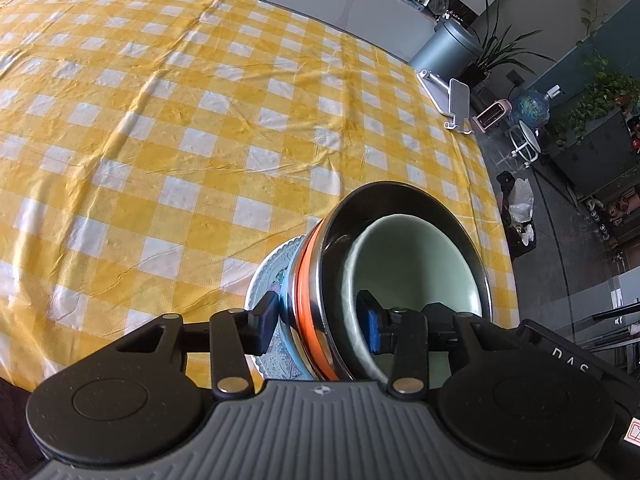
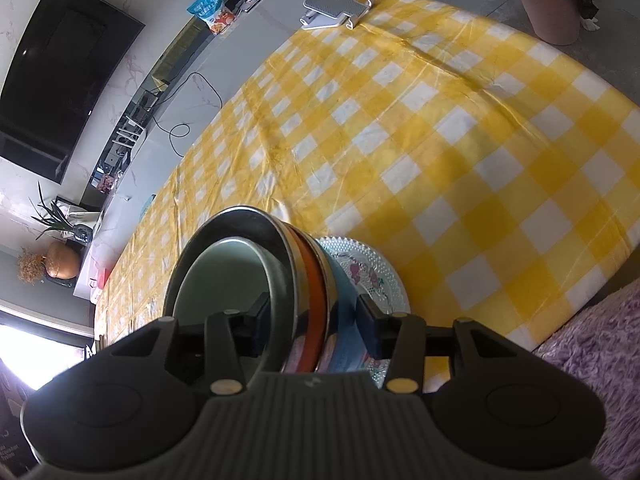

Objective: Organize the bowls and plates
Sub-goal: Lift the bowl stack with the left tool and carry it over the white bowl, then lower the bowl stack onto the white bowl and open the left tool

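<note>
Straddling the stacked rims with fingers on both sides: left gripper [image 1: 318, 326], one pad [image 1: 266, 322] beside the blue patterned plate [image 1: 266, 276], other pad inside the pale green bowl [image 1: 404, 260]. Same for right gripper [image 2: 316, 326]. Cannot tell if pads press or stand released. Nested in black metal bowl [image 1: 400, 200], above orange-rimmed dish [image 1: 310, 280], resting on yellow-white checked tablecloth [image 1: 160, 140].

stack: small bowl [image 1: 404, 256] nested in larger bowl [image 1: 400, 204], on more nested bowls, on plate [image 1: 264, 276] | plate on desk [image 1: 200, 120] at near edge | left tongs [image 1: 320, 322] and right tongs [image 2: 312, 326] straddle stack rims from opposite sides | phone stand [image 1: 452, 100] at far desk edge
</note>
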`<state>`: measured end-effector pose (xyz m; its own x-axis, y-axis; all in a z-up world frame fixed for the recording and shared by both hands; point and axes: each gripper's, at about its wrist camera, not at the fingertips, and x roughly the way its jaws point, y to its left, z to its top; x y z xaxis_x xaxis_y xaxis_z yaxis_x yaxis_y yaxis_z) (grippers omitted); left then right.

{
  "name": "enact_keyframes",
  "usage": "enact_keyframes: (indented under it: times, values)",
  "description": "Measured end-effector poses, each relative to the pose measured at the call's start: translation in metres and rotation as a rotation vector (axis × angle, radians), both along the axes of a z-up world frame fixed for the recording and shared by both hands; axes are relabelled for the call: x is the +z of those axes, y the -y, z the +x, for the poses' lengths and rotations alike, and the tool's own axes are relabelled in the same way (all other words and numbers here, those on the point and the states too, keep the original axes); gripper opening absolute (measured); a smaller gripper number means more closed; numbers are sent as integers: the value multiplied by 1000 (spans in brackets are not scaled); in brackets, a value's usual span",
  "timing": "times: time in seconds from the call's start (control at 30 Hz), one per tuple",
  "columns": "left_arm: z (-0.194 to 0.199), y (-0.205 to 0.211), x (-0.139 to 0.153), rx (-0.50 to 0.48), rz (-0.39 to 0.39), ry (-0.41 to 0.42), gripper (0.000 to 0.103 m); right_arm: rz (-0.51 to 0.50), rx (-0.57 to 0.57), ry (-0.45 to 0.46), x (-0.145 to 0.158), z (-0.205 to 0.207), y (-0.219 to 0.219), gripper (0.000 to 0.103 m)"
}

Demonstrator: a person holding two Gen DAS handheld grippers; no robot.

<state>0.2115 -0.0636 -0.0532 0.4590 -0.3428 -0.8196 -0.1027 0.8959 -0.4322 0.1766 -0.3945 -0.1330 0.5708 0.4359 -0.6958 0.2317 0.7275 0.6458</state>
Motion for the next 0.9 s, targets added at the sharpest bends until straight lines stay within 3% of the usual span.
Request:
enact_keyframes:
  times: [0.13,0.43,0.63,0.9]
  values:
    - [-4,0,6,-9,-6,33,64,-38,-7,19,7,-3,0,56]
    - [-24,-1,44,-38,34,152,69,-81,-7,88,35,-21,1,61]
    - [-52,-7,78,-65,68,275,70,-185,34,230,74,-49,-11,61]
    - [-104,-15,110,-136,171,515,70,-340,97,454,112,-101,-27,61]
